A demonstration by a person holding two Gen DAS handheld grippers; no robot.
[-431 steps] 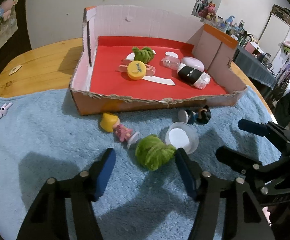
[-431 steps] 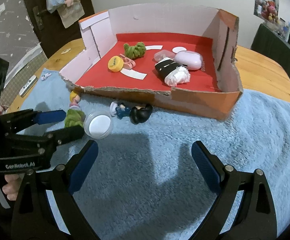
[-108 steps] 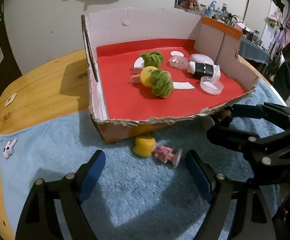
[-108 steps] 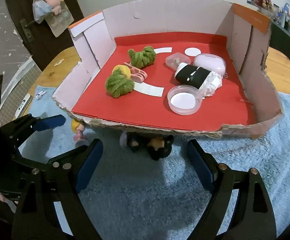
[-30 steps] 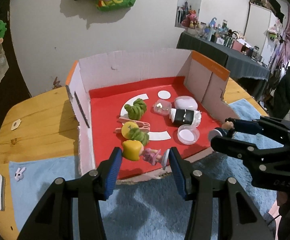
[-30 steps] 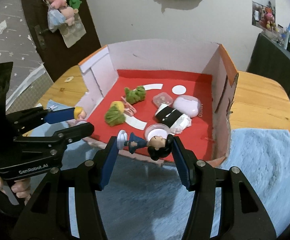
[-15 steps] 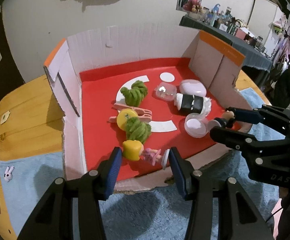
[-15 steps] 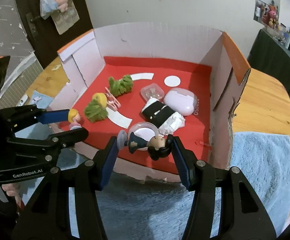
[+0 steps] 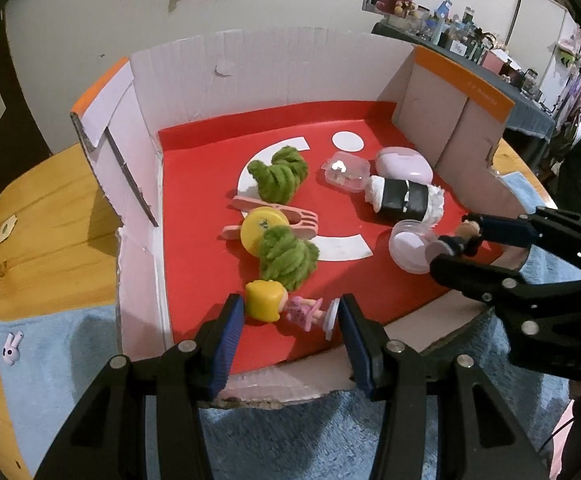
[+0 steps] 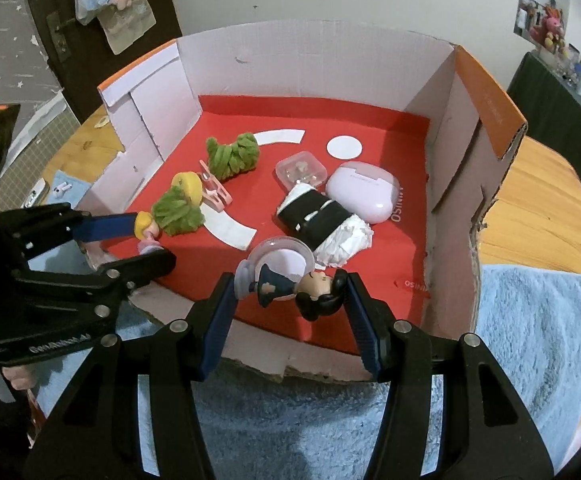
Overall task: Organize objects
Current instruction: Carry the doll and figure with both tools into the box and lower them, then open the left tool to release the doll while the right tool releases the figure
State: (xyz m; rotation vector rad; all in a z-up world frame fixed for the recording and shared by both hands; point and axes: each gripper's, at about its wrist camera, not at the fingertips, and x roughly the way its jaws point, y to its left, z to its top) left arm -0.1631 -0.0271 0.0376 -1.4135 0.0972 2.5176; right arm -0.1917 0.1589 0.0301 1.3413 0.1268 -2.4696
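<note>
My left gripper (image 9: 288,314) is shut on a yellow-haired doll in a pink dress (image 9: 278,306), held over the front left of the red-floored cardboard box (image 9: 194,208). My right gripper (image 10: 288,290) is shut on a black-haired doll in dark blue (image 10: 290,288), held over the box's front edge (image 10: 310,360). In the right wrist view the left gripper (image 10: 146,240) holds the yellow-haired doll (image 10: 146,230) at the box's left front. In the left wrist view the right gripper (image 9: 456,246) holds the black-haired doll (image 9: 460,238) at the right.
Inside the box lie two green yarn bundles (image 9: 280,176) (image 9: 288,258), a yellow cap (image 9: 260,230), a pink clip (image 9: 290,210), a clear round lid (image 9: 408,246), a black-and-white roll (image 9: 404,200), a pink case (image 10: 362,192) and a small clear case (image 10: 300,170). A blue towel (image 10: 530,340) covers the wooden table (image 9: 46,220).
Both grippers, each still holding its doll, have moved forward and lower over the front of the box floor.
</note>
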